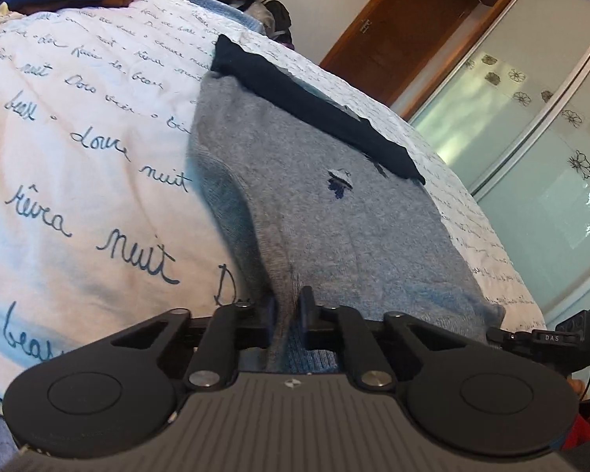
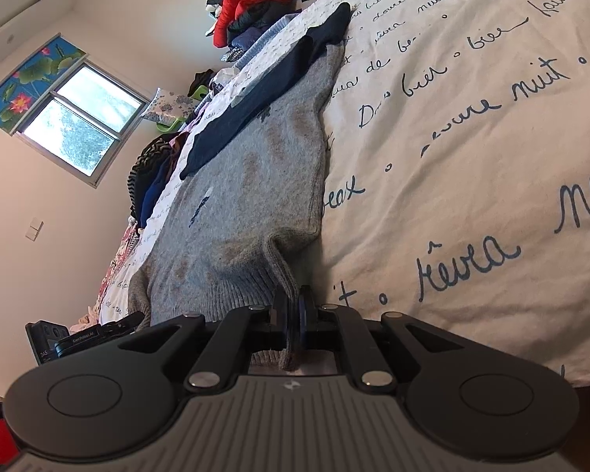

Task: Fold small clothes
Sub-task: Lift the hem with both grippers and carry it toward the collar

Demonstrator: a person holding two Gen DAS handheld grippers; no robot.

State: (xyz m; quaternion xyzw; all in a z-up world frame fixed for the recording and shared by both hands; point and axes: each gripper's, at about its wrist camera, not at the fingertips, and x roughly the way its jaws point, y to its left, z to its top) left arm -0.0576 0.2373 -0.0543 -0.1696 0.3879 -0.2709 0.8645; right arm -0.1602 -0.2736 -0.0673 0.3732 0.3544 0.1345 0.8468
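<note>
Sweater: a small grey knitted sweater point(image 1: 295, 181) with a dark navy collar band and a small navy embroidered emblem lay spread flat on the bed, over a white duvet cover point(image 1: 78, 157) printed with blue handwritten script.
Left side of the garment: the left gripper point(image 1: 286, 314) was narrowed onto a pinch of the grey knit at the near edge; the cloth ran up between its jaws and out toward the emblem.
Right side of the garment: the right gripper point(image 2: 292, 316) was likewise closed down on the ribbed hem at the near corner, a thin fold of grey rib caught between the jaws.
Far end: the dark navy band point(image 1: 314, 106) lay across the top of the sweater, away from both grippers and flat against the duvet.
Done so far: the sweater looked laid out and smoothed, with both near corners taken up; no crease or doubled layer showed in the body, so I judged no fold had been made.
Left to do: the near hem probably had to be carried up toward the navy band, then the sides or sleeves turned in; the sleeves themselves I could not make out clearly.
Background: a heap of mixed clothes, red and dark point(image 2: 251, 4), sat at the far edge of the bed, which suggested more items remained.
</note>
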